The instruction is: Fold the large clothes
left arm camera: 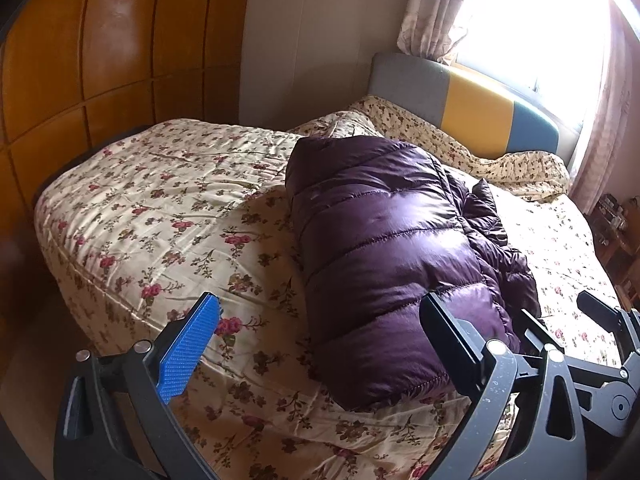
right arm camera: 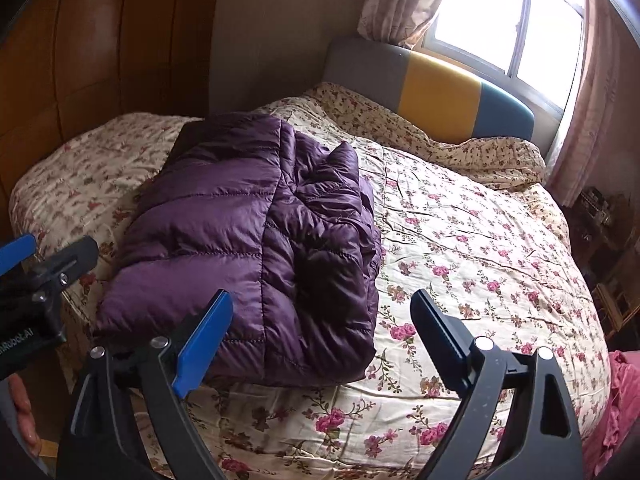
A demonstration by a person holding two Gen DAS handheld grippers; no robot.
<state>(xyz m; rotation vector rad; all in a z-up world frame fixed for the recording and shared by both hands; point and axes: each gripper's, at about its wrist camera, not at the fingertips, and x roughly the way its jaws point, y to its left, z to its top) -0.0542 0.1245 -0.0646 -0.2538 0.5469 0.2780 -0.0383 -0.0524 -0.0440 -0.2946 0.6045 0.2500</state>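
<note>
Layout. The jacket [left arm camera: 384, 264] lies folded on the bed [left arm camera: 160, 216], on top of the quilt [right arm camera: 460, 240], left of the bed's middle in the right wrist view. The headboard [right arm camera: 432, 88] stands at the far end of the bed; a bunched fold of bedding [right arm camera: 480, 156] lies along its foot. The window [right arm camera: 508, 28] is behind the headboard, with a curtain [right arm camera: 396, 4] to its left and another [right arm camera: 588, 92] to its right. The wardrobe [left arm camera: 100, 48] stands far left, behind the bed. A shelf [right arm camera: 608, 248] stands right of the bed. The left gripper [left arm camera: 320, 328] and right gripper [right arm camera: 322, 328] hang over the near edge, left one beside the jacket's near end.
</note>
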